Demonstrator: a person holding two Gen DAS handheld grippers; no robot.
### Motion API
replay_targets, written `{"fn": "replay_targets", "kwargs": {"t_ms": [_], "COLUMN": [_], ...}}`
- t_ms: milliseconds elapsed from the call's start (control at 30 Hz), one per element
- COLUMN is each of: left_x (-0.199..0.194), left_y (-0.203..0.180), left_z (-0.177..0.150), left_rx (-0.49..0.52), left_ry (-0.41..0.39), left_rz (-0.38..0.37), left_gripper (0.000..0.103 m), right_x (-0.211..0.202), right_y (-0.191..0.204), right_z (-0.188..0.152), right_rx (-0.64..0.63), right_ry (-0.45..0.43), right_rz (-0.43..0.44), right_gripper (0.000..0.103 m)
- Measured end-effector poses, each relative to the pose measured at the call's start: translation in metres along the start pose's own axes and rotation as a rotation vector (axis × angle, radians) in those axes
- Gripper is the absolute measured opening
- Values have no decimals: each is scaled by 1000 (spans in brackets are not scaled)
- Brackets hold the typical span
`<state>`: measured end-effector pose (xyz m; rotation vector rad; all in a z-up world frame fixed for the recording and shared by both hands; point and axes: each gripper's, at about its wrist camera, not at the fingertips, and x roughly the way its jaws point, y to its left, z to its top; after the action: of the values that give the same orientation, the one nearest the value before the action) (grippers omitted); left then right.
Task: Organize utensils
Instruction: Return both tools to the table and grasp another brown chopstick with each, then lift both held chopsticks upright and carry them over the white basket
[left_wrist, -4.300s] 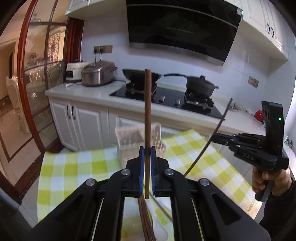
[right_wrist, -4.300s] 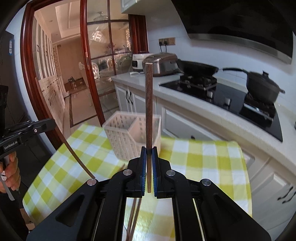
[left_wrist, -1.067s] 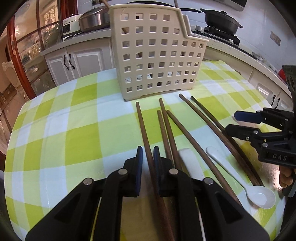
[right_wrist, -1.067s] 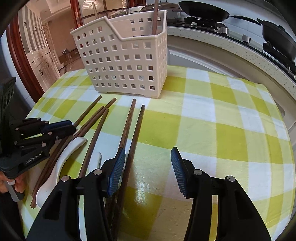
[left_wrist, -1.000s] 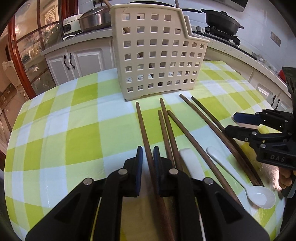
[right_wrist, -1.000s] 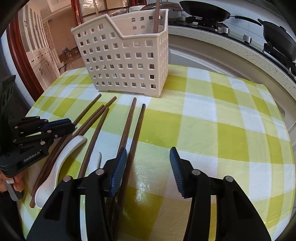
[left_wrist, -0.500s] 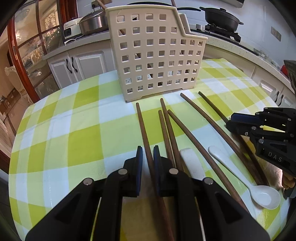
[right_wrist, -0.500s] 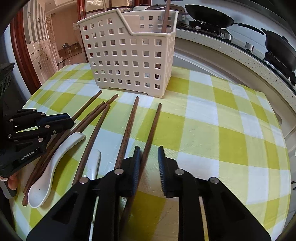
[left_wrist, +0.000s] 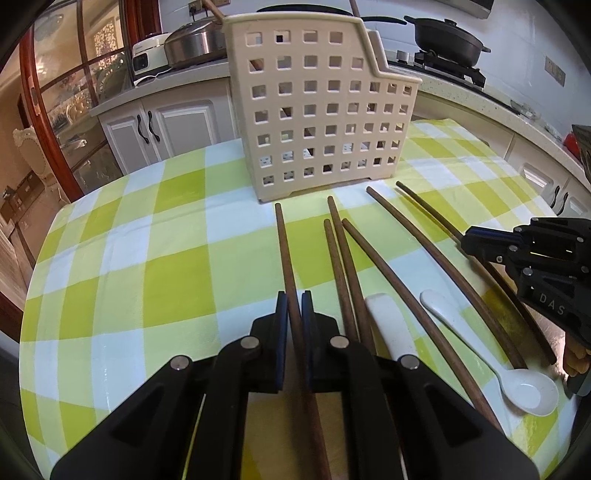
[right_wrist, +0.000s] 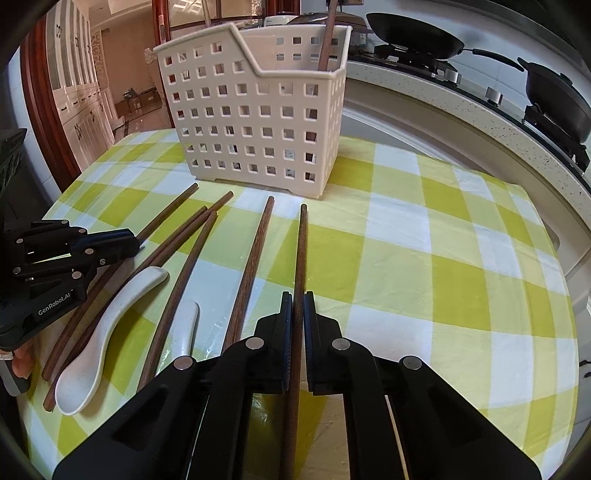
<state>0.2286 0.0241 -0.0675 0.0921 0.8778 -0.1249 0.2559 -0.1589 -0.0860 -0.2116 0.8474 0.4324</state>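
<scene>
The right gripper (right_wrist: 298, 302), gaping a second earlier, had clamped onto the outermost chopstick (right_wrist: 302, 240) lying on the cloth (right_wrist: 443, 258). The left gripper (left_wrist: 294, 304) stayed pinched on its own chopstick (left_wrist: 284, 243). Both sticks lay flat, pointing at the basket (right_wrist: 255, 122), which already held two. Next likely came lifting both; spoons (right_wrist: 110, 317) and other sticks remained.

Both grippers were chunky matte black plastic with blue pads on the fingertips (left_wrist: 281, 325) and silver round screws along the linkages. The left gripper (right_wrist: 133, 242) had "GenRobot.AI" printed in white, the right gripper (left_wrist: 466, 242) "DAS".
</scene>
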Motion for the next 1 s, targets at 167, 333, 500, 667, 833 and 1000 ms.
{"fn": "replay_targets", "kwargs": {"t_ms": [167, 333, 500, 667, 833, 1000], "left_x": [-13, -37, -71, -106, -131, -149], "left_y": [7, 14, 22, 27, 27, 24], "left_z": [4, 9, 14, 19, 24, 26], "left_rx": [-35, -69, -103, -121, -127, -128], "left_ry": [-34, -86, -155, -220, -264, -295], "left_rz": [-13, -21, -37, -39, -43, -47], "left_gripper": [7, 7, 7, 7, 7, 7], "right_x": [-10, -28, -56, -86, -111, -130], "right_y": [-1, 0, -9, -16, -14, -12], "right_z": [3, 10, 16, 20, 21, 22], "right_rx": [4, 4, 50, 79, 80, 80], "right_ry": [-31, -75, -142, -200, -242, -273], "right_rz": [3, 9, 30, 22, 21, 19], "right_gripper": [6, 6, 6, 6, 6, 6]}}
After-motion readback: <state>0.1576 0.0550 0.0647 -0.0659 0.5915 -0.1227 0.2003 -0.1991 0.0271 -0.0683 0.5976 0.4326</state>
